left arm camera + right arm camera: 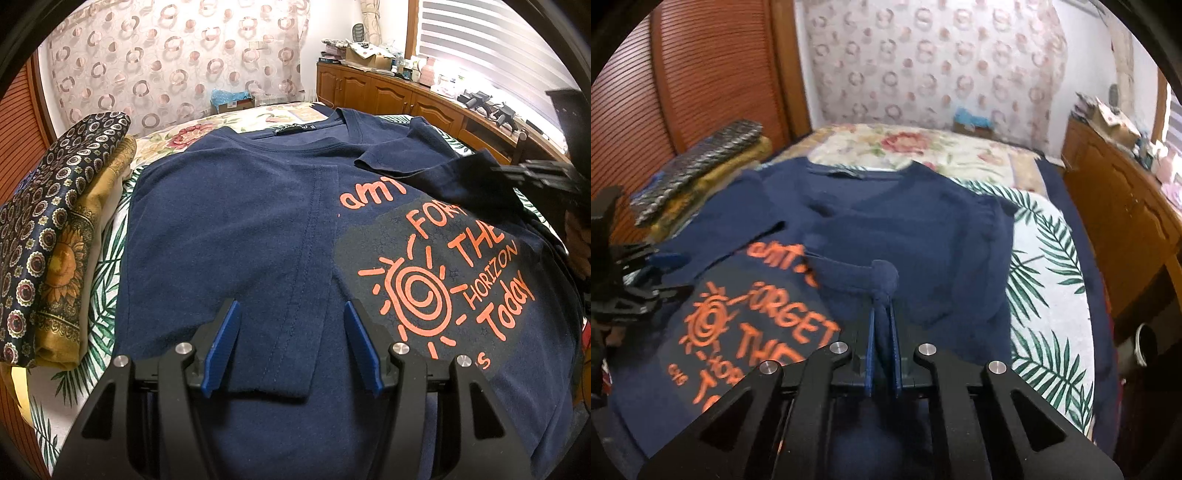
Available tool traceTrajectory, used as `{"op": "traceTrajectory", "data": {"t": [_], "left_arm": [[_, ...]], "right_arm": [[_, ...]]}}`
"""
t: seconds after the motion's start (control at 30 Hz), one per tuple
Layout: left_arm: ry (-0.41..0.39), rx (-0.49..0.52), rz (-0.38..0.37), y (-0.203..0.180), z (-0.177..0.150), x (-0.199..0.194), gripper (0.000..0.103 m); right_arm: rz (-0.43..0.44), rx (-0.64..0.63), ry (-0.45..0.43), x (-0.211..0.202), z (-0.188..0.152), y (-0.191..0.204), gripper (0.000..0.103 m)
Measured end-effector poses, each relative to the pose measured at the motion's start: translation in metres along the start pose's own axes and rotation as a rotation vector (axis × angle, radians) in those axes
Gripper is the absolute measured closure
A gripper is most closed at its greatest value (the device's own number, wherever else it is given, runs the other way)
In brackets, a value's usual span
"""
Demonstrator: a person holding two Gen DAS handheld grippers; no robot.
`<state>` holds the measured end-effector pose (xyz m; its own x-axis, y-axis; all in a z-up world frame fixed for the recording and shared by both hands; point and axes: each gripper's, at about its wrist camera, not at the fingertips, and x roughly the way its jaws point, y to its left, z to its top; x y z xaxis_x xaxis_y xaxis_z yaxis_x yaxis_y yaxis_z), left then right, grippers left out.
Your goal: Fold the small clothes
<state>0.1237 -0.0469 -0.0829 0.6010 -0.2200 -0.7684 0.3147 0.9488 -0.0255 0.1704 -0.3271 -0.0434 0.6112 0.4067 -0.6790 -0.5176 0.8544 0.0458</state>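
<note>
A: In the left wrist view, where did the navy T-shirt (236,221) lie, and why that way?

B: It lay flat on the bed (110,295), print side up, neckline away from the camera. One side had already been turned in over the chest, its hem edge running down the middle; I'd judge that was the first lengthwise fold. The left tool (291,314) hovered above that flap with its blue pads spread, gripping nothing, probably waiting or ready to steady the cloth.

A: And the pile at the left?

B: A stack of folded cloths (55,236) sat beside the shirt, likely finished pieces kept out of the way.

A: Now the right wrist view.

B: This view was a bit blurred. The right tool (882,310) had its pads pressed together on a bunch of the shirt's navy fabric (884,280), which bulged just past the tips. The pinch seemed to be on the sleeve side not yet turned in, so I'd guess it was taken to carry that side across the orange print (757,317). The shirt's far edge rested on the leaf-patterned sheet (1045,280).
</note>
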Motion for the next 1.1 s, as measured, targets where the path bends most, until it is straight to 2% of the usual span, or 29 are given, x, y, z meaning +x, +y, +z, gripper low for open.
{"op": "traceTrajectory", "data": {"t": [0.17, 0.33, 0.37, 0.47, 0.5, 0.7, 0.9, 1.1], "left_arm": [[0.0, 0.0, 0.0, 0.0, 0.0, 0.0, 0.045], [0.0, 0.0, 0.0, 0.0, 0.0, 0.0, 0.045], [0.0, 0.0, 0.0, 0.0, 0.0, 0.0, 0.045], [0.0, 0.0, 0.001, 0.0, 0.0, 0.0, 0.045], [0.0, 0.0, 0.001, -0.001, 0.0, 0.0, 0.045], [0.0, 0.002, 0.004, -0.001, 0.0, 0.0, 0.044], [0.001, -0.001, 0.001, -0.001, -0.001, -0.001, 0.044], [0.013, -0.037, -0.026, 0.007, 0.0, -0.01, 0.044]], "right_arm": [[0.012, -0.057, 0.049, -0.004, -0.019, 0.02, 0.098], [0.05, -0.059, 0.07, -0.011, -0.042, 0.031, 0.097], [0.049, -0.057, 0.069, -0.013, -0.044, 0.033, 0.093], [0.033, -0.054, 0.054, -0.021, -0.047, 0.035, 0.069], [0.014, -0.061, 0.052, -0.021, -0.048, 0.034, 0.064], [-0.089, 0.014, 0.06, -0.015, -0.048, 0.008, 0.062], [-0.105, 0.047, 0.064, -0.011, -0.054, -0.006, 0.06], [-0.142, 0.019, 0.074, -0.007, -0.055, 0.0, 0.057]]}}
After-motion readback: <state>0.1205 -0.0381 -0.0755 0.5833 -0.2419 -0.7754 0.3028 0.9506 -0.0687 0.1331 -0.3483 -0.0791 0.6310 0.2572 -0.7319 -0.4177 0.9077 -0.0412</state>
